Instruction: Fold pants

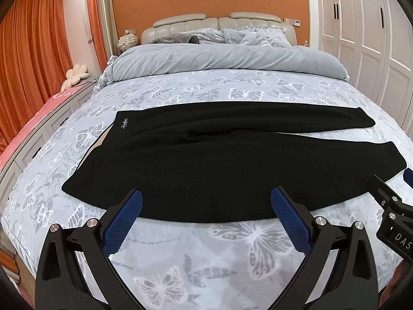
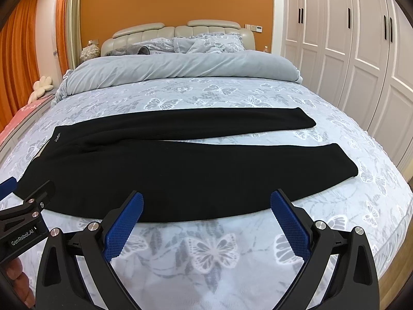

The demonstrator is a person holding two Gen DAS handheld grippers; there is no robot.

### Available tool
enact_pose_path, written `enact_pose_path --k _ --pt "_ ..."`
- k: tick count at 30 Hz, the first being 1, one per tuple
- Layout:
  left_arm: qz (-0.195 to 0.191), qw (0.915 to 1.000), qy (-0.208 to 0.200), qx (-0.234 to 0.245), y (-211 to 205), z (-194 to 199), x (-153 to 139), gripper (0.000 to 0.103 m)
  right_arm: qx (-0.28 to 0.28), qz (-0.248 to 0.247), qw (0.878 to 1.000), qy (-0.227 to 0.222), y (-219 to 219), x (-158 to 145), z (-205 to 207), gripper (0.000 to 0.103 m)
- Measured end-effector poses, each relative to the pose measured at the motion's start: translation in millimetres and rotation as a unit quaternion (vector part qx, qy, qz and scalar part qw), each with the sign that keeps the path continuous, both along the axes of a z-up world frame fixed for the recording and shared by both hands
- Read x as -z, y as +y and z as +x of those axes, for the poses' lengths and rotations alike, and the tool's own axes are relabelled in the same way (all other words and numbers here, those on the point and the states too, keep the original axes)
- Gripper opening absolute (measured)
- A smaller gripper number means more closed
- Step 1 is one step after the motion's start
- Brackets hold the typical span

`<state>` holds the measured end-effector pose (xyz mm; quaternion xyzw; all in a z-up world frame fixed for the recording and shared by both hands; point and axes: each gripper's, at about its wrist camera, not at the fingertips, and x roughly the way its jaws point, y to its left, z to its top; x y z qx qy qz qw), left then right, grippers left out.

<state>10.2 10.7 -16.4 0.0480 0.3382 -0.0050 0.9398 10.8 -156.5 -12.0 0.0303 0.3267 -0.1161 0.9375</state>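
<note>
I see a bed [image 1: 180, 258] covered with a pale grey butterfly-print sheet [image 2: 206, 263]. Black pants [image 1: 219, 160] lie flat across it, waistband at the left, both legs running right and slightly apart at the cuffs. Beyond them a plain grey duvet [image 1: 227, 59] is bunched across the bed's width, with rumpled pillows [image 2: 206, 42] against the padded headboard [image 2: 178, 29].
</note>
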Motion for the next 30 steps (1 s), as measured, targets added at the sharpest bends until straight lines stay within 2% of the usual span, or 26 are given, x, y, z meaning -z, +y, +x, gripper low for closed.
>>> enact_pose_path --k 30 --pt "0.001 1.0 0.001 0.0 -0.1 0.9 1.1 0.098 0.001 0.0 1.0 0.003 -4.5 5.3 -1.6 0.097"
